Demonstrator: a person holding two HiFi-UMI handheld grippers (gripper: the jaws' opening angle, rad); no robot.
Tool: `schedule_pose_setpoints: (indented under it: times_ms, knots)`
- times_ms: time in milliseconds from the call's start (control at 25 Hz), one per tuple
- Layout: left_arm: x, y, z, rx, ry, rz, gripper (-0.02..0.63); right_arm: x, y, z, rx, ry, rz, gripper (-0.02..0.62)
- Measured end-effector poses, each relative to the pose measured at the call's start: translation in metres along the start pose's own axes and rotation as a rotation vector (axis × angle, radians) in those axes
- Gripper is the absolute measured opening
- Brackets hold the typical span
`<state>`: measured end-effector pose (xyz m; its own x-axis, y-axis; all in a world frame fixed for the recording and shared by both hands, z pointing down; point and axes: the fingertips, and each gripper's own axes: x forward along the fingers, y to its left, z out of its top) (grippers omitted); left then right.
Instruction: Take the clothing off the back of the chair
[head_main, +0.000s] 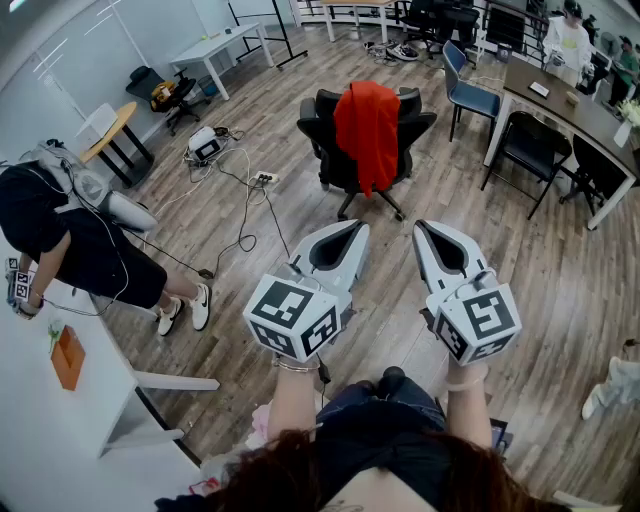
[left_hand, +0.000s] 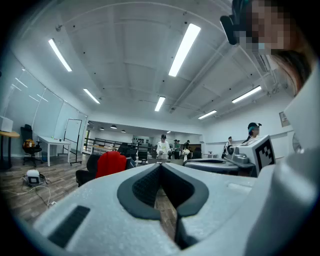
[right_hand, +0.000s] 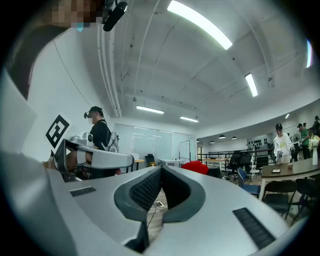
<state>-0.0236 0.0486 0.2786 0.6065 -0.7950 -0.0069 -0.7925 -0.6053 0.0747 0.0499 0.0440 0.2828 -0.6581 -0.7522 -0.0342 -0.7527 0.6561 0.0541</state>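
The grey-brown wood-plank floor (head_main: 560, 290) spreads across the room. Far in the middle stands a black wheeled office chair (head_main: 322, 135), and the red cloth garment (head_main: 367, 125) hangs draped over its backrest. Near, well apart from the chair, the white left gripper (head_main: 358, 227) and the white right gripper (head_main: 421, 227) point level towards it, each with its jaws pressed together on nothing.

Level, closed, empty: left gripper (head_main: 357, 228), right gripper (head_main: 423, 228)
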Motion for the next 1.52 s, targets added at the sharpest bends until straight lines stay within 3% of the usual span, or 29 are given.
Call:
schedule_pose_setpoints:
  times_ms: [360, 960, 1520]
  knots:
    - [0.026, 0.000, -0.007, -0.016, 0.010, 0.010, 0.015, 0.006, -0.024, -0.005, -0.005, -0.024, -0.021, -0.011]
    - [0.088, 0.010, -0.011, 0.006, 0.008, 0.093, 0.015, 0.027, -0.089, -0.011, -0.025, -0.042, 0.028, -0.011]
    - [0.122, 0.059, -0.007, 0.011, -0.008, 0.128, 0.017, 0.081, -0.113, -0.019, 0.000, -0.056, 0.071, -0.012]
